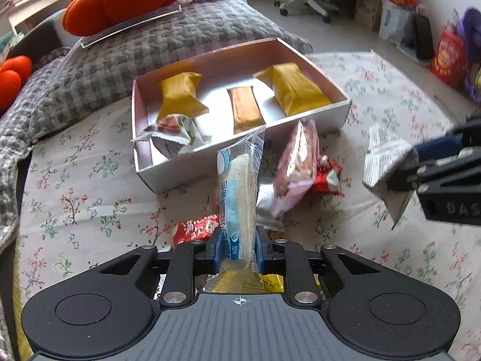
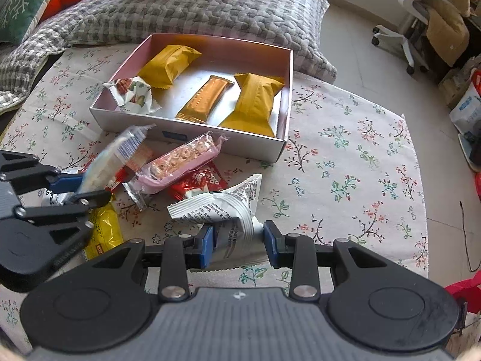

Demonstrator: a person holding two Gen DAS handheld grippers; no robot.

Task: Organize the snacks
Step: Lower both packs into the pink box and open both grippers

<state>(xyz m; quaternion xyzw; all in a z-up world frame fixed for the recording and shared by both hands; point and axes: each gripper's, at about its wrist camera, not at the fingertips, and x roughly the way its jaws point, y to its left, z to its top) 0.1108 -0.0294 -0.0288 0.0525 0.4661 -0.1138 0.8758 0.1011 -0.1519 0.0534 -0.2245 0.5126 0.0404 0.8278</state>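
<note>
Inside open box (image 2: 287,90), two yellow packets (image 2: 170,63), orange bar (image 2: 204,99), white wrapper (image 2: 132,93)

Pale floor (image 2: 354,36) – white swivel chair (image 2: 402,30) (draped) – checked quilt (image 2: 180,9).

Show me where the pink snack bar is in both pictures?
Left wrist view: the pink snack bar stands tilted just right of centre, leaning by the box's front wall.
Right wrist view: it lies left of centre, in front of the box, on top of the red packets.
Shared landmark: the open box holding two yellow packets sits right behind it in both.
</note>
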